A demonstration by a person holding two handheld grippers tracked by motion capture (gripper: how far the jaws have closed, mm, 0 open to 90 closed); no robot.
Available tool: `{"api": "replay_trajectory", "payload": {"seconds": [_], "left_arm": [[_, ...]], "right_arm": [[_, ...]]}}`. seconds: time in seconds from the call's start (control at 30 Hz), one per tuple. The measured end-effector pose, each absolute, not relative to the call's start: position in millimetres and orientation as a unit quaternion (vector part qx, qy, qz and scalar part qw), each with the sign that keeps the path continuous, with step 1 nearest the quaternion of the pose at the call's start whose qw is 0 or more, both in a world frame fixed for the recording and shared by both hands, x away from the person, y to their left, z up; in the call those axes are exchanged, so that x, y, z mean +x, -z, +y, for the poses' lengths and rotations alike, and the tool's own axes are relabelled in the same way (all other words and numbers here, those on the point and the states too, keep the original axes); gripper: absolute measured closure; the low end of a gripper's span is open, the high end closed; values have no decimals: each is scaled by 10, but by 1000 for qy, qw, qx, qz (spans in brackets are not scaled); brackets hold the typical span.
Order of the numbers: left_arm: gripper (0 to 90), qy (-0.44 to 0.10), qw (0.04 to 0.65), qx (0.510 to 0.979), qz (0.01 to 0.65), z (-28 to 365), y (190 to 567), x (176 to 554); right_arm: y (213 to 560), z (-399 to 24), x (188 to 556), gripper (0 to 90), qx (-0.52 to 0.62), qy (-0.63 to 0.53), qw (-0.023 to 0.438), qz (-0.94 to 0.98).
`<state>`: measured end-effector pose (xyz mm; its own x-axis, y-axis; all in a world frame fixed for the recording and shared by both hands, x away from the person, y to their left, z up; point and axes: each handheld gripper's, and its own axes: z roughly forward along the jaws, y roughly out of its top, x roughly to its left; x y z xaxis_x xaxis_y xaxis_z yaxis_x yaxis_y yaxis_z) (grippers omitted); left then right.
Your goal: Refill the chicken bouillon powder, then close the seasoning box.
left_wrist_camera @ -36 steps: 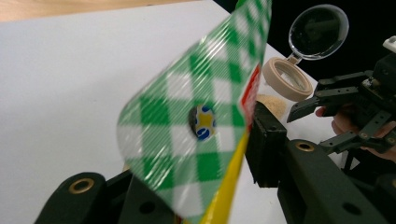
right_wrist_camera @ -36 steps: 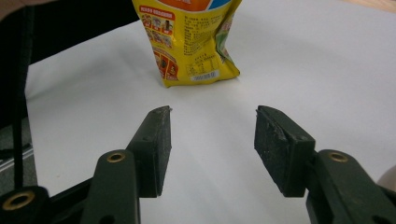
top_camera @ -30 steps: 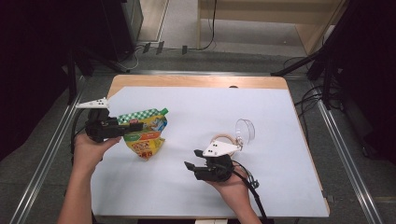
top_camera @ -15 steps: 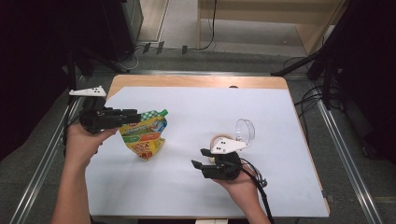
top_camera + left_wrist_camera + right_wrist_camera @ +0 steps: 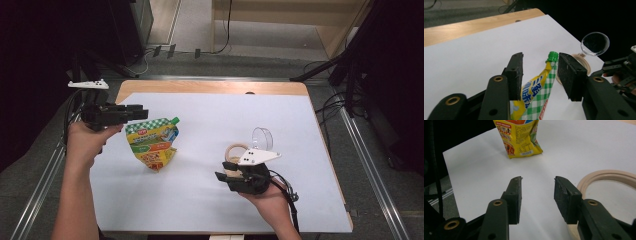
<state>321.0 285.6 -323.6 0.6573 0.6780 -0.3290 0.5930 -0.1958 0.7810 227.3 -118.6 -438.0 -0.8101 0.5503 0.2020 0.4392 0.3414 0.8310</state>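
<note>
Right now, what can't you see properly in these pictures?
- Pouch: in the left gripper view, its lower part is cut off by the bottom edge and hidden behind the left gripper.
- Ring: in the right gripper view, cut off by the right edge.
- Pouch print: too small in the high view.

Tongs (image 5: 539, 72) parted, just opening, green-capped pouch (image 5: 537, 92) between, untouched

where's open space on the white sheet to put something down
The far stretch between the pouch and the wooden table edge is bare, as is the near strip between both hands. It is crowded at the right, where the wooden ring and clear lens sit by the right gripper.
</note>
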Motion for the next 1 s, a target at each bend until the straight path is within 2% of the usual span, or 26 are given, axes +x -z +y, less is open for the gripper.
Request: {"api": "replay_trajectory", "payload": {"seconds": [0.4,0.57,1.0], "left_arm": [[515,-53,465,764,445,3013,3532,3406],[516,-54,462,764,447,3059,3685,3454],[488,-47,456,760,461,3105,3904,3489]], "right_arm": [[4332,-1481,2187,696,312,-483,55,816],[4317,-1655,2141,698,324,-481,58,812],[4329,-2081,2109,896,344,-463,64,815]]}}
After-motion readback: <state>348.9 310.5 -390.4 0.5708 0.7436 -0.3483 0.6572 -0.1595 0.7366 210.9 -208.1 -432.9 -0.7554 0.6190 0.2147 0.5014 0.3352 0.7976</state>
